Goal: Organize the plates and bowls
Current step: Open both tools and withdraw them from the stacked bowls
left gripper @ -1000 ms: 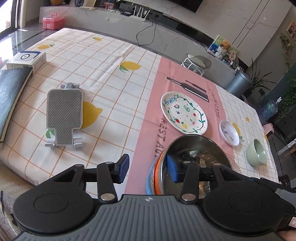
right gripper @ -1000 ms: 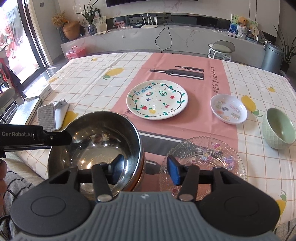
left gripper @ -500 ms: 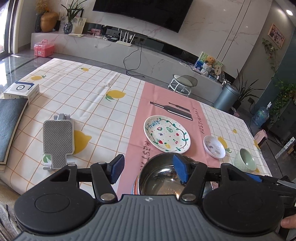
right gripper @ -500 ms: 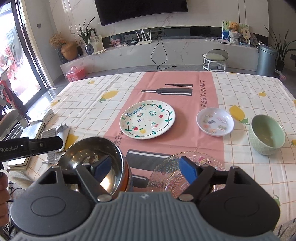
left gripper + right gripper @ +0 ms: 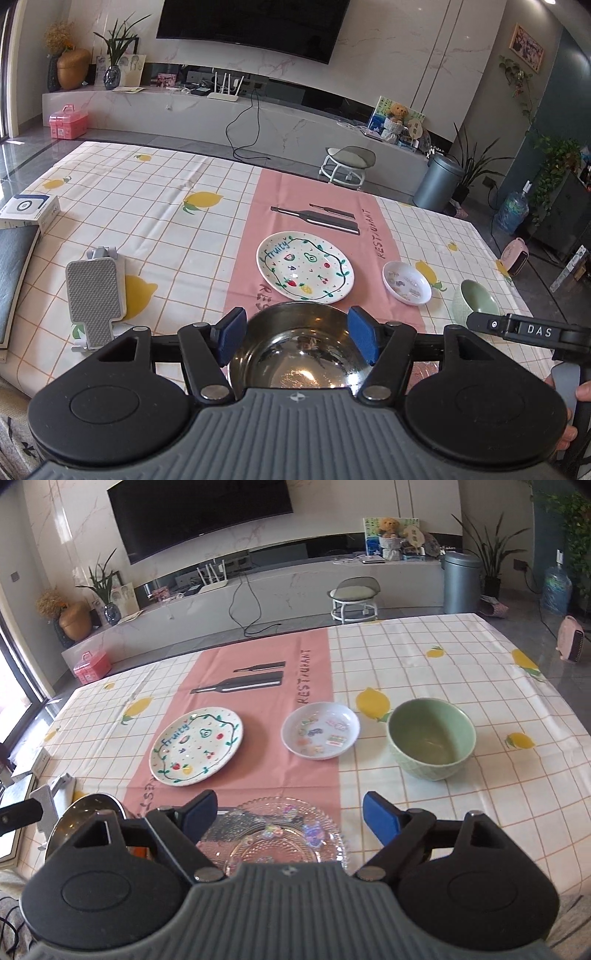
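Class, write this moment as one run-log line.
left tongs: open, above steel bowl | right tongs: open, above glass plate | fruit plate: untouched

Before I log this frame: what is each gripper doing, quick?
Left gripper: open, holding nothing, above the steel bowl.
Right gripper: open, holding nothing, above the glass plate.

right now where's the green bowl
The green bowl sits on the checked cloth right of centre in the right wrist view, just right of the small white dish and beyond the open right gripper.
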Demonstrator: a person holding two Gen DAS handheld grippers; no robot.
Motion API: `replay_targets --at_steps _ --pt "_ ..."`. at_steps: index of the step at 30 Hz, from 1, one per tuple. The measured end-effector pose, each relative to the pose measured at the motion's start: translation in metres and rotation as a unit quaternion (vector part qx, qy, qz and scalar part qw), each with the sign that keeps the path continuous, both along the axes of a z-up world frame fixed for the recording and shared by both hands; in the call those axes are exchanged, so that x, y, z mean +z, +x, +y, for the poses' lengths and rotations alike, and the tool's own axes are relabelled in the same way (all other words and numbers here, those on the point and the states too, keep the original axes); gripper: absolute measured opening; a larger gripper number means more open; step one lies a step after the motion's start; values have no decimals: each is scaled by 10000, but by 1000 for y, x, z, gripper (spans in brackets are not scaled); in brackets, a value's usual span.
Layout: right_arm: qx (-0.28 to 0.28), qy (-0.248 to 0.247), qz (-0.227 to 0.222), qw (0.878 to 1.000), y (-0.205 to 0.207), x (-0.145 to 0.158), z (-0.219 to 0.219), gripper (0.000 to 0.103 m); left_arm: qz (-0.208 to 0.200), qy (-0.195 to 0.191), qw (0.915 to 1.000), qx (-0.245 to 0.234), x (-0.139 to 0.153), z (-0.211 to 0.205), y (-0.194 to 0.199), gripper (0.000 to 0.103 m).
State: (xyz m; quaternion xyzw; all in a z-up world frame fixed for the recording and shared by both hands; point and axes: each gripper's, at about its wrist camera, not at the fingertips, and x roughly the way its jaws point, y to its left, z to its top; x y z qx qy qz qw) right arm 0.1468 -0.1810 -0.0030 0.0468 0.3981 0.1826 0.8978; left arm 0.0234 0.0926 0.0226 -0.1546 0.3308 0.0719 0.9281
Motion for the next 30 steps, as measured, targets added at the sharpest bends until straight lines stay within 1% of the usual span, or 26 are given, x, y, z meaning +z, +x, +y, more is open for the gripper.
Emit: replay_targets --at_steps 2,4,6,9,11,14,17,19,21,23,25,28,30 --pt "-150 151 69 9997 3 1 -12 85 61 75 9999 -69 2 -10 4 74" --pt "-223 312 36 9993 3 3 -22 85 206 235 9995 -14 4 -21 9 74" --pt "-259 322 -50 9991 3 5 -30 85 247 429 9988 -28 8 -35 13 74" --pt "-390 277 -128 9988 5 3 -41 85 313 676 9970 -217 14 -52 21 74" --pt "-562 283 -72 9980 9 -3 -49 85 376 802 9958 -243 17 -63 28 74" --pt "-762 271 60 9967 16 -11 -58 85 519 878 9941 -360 20 -77 40 74" --pt "-929 315 97 9951 21 -14 -70 85 652 816 9930 -545 23 -91 53 74" --pt "-1030 367 79 9940 23 -14 -78 85 636 707 9925 -769 25 -99 62 74" --pt "-1130 525 120 9921 29 -16 -86 85 576 660 9902 -1085 27 -108 70 74" --pt "-1256 728 254 9891 38 -21 -94 84 606 601 9887 -1231 28 -115 81 74" --pt "-1381 651 268 9879 44 -21 -96 84 686 460 9881 -1296 28 -119 92 74" --pt "-1346 434 85 9899 51 -12 -93 84 812 301 9869 -1359 27 -123 106 74" --pt "-1287 521 -20 9903 56 -7 -93 84 897 282 9879 -1230 25 -126 116 74"
